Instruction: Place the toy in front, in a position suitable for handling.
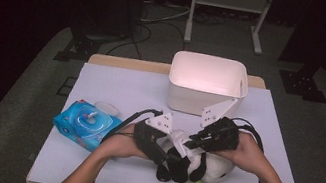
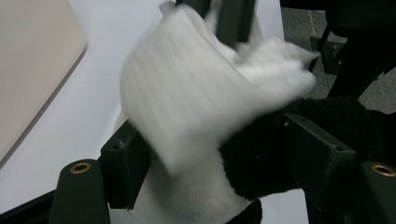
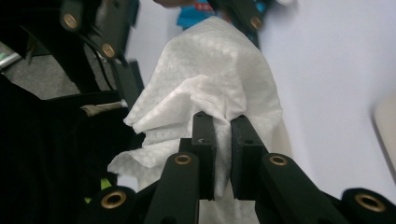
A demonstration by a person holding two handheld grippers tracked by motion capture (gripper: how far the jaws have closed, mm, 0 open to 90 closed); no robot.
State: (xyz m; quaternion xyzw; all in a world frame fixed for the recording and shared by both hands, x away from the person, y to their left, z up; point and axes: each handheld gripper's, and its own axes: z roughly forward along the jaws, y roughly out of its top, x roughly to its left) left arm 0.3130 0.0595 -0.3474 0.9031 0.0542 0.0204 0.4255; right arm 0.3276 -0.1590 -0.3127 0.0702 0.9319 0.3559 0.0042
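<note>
Your right gripper (image 3: 222, 140) is clamped on a white wet wipe (image 3: 210, 79), pressing it to the plush panda (image 1: 203, 165) at the table's 6 o'clock. Your left gripper (image 2: 210, 163) grips the panda, likely steadying it. Wipes pack (image 1: 85, 125) at 9 o'clock. White bin (image 1: 206, 85) at 12, apparently empty.

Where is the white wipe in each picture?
High view: the white wipe is low in the middle, over the panda toy.
Left gripper view: it is large and blurry in the upper middle.
Right gripper view: it is in the middle, pinched by the right tongs.
Shared landmark: the panda toy's black fur, beside the wipe.
</note>
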